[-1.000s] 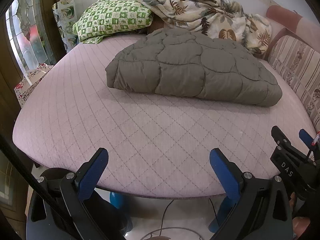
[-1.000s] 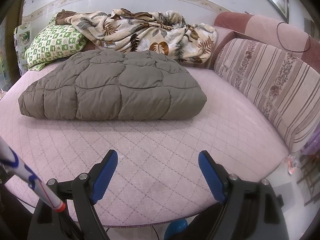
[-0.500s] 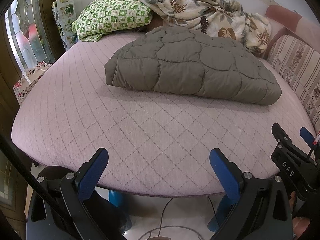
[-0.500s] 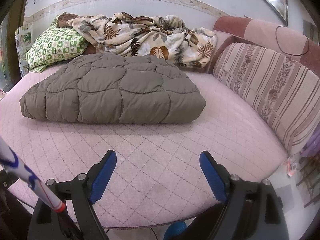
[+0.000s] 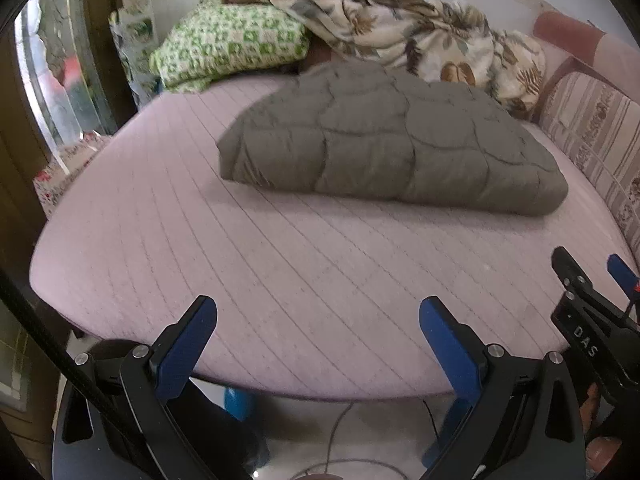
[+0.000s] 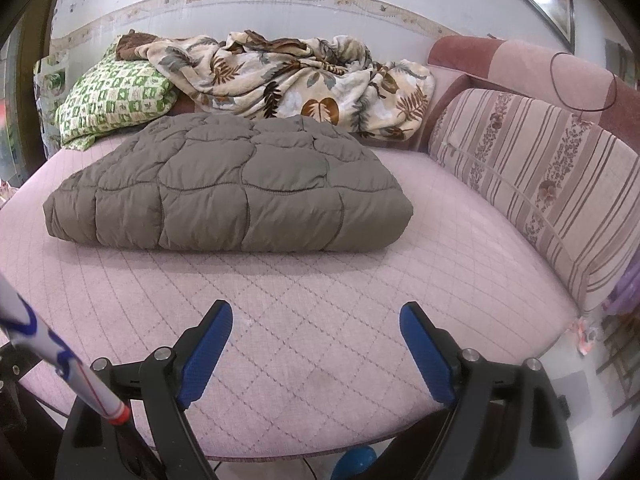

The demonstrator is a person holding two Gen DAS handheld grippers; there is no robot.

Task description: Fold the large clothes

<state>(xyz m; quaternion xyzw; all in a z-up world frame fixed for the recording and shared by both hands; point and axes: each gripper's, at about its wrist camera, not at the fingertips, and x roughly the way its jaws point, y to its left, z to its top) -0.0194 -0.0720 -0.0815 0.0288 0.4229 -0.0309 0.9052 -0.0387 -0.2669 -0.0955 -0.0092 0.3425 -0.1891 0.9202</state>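
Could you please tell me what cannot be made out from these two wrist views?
- Folded grey quilted garment: its type and underside stay hidden by its own folds, both views.
- Brown item behind the green pillow: mostly covered by the leaf-print blanket.
- Left view: motion blur smears quilting on the pink mattress.
- Right gripper: cut by the left view's edge.

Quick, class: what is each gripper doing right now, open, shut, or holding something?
Left gripper: open, holding nothing, above the near edge of the bed.
Right gripper: open, holding nothing, short of the grey quilted garment.
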